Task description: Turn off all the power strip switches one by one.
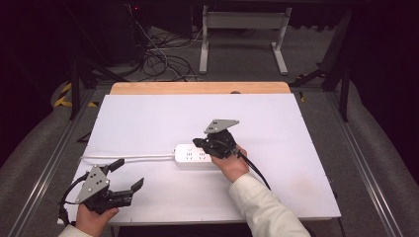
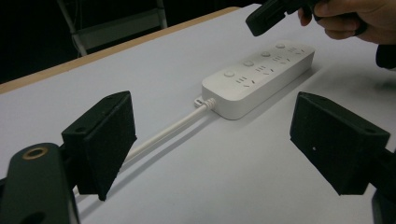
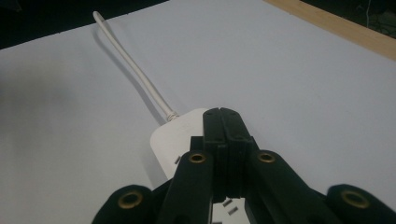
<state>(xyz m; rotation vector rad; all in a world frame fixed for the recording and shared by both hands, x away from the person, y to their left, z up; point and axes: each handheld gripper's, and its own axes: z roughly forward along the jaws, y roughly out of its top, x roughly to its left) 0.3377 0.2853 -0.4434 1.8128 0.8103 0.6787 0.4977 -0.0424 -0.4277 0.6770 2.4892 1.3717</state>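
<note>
Two grippers: the right gripper [image 1: 210,145], jaws pressed together and holding nothing, hovers over the power strip [image 1: 193,155]. The left gripper [image 1: 126,177] gapes wide and empty, well apart. The strip's long axis runs left-right across the desk [image 1: 276,128].

A dim room is seen, with grey floor [image 1: 316,64], tangled cables [image 1: 163,61] and a white table frame [image 1: 244,29] beyond the bench [image 1: 148,118].

— What have we got on the table?

— A white power strip [image 1: 193,155], lying flat with its sockets facing up, near the middle of my white table top [image 1: 148,123]. In my left gripper view I count four round buttons along one edge, each beside a set of slots.

— And its cord?

— The white cord [image 1: 128,158] leaves the strip's left end and runs straight across the table toward the left edge.
</note>
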